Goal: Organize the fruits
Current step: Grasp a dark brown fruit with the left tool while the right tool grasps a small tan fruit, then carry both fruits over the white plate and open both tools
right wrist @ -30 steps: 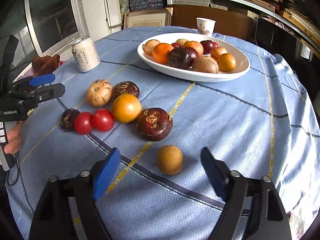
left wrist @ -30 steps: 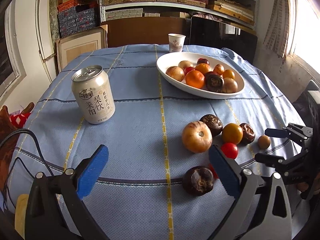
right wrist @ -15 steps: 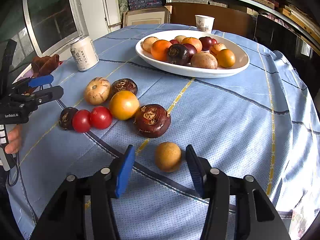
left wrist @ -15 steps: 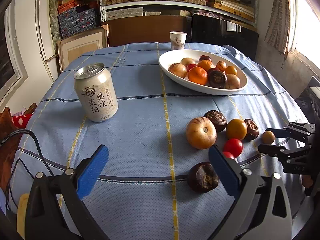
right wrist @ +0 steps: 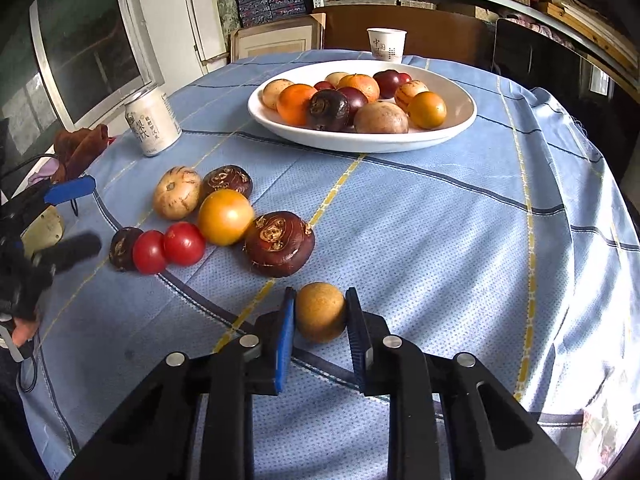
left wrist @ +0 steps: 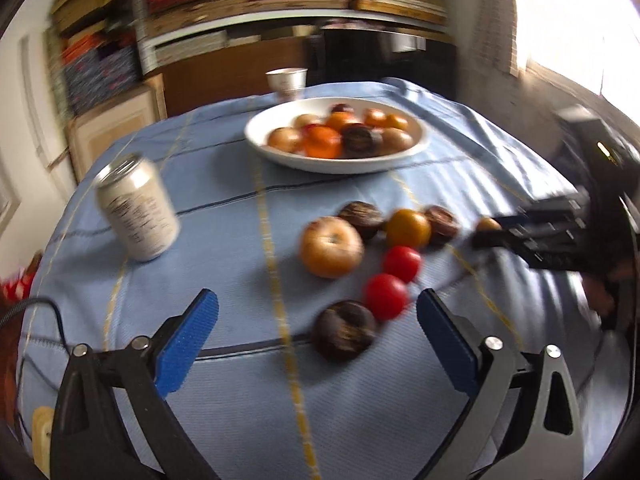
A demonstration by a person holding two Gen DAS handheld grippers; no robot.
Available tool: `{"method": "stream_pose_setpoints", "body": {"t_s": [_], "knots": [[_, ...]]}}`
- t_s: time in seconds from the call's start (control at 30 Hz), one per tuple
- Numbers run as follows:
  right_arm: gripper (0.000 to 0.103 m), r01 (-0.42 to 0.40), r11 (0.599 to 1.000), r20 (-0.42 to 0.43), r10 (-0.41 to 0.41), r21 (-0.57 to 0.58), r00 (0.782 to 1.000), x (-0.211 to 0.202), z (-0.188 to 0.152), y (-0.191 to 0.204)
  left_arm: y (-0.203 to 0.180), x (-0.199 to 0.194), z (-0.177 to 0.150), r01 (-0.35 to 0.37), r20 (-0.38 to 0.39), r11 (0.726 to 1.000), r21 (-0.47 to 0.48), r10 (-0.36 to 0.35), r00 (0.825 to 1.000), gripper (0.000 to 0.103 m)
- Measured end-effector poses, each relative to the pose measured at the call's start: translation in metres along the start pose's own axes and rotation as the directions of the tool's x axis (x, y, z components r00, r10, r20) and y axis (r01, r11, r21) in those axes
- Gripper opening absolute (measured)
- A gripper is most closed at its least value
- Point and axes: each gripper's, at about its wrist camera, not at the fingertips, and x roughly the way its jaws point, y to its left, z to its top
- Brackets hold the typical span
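The right hand-held gripper [right wrist: 320,316] is clenched on the small tan-brown fruit [right wrist: 320,312], both blue pads pressing its sides while it sits on the blue cloth of the counter [right wrist: 440,232], just in front of the big dark-brown fruit [right wrist: 280,243] and well short of the white bowl [right wrist: 460,128] at the far side, which already holds a heap of fruit. The step in hand looks like carrying this one across to that bowl. To do it well, lift straight up first so the round fruit clears the dark one beside it, keep the squeeze steady because a smooth ball can roll out between flat pads, and travel level over the cloth. Come in over the near rim and aim for the open patch at the right of the bowl, beside the yellow-orange fruit [right wrist: 427,109], lowering until the fruit rests before letting go, so nothing is knocked off the pile. The left hand-held gripper [left wrist: 316,332] is released, its jaws just closing a little around nothing, hovering near the dark fruit [left wrist: 345,335] and the two red ones [left wrist: 386,295]; its view is blurred, so keep the two tools apart over the loose cluster
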Motion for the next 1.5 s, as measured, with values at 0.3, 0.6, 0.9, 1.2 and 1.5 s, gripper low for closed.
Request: {"method": "stream_pose_setpoints", "body": {"t_s": [0.3, 0.6, 0.9, 1.2, 1.5], "knots": [[0.025, 0.003, 1.000, -0.001, -0.003, 0.002, 1.000, 0.000, 0.000, -0.001, -0.011, 0.009, -0.007, 0.107, -0.068, 0.993, 0.058, -0.103, 0.992, 0.056], [0.025, 0.004, 1.000, -0.001, -0.004, 0.002, 1.000, 0.000, 0.000, 0.000, -0.004, 0.018, -0.011, 0.101, -0.110, 0.995, 0.015, -0.098, 0.989, 0.051], [0.025, 0.002, 1.000, -0.001, -0.002, 0.005, 1.000, 0.000, 0.000, 0.000, 0.003, 0.027, -0.013, 0.095, -0.151, 0.995, -0.016, -0.096, 0.984, 0.044], [0.025, 0.003, 1.000, -0.001, -0.003, 0.002, 1.000, 0.000, 0.000, 0.000, 0.000, 0.030, -0.014, 0.095, -0.168, 0.996, -0.005, -0.094, 0.981, 0.041], [0.025, 0.003, 1.000, 0.023, -0.003, 0.004, 1.000, -0.004, 0.001, 0.000, 0.006, 0.025, -0.012, 0.093, -0.149, 0.995, -0.027, -0.096, 0.984, 0.041]]}}
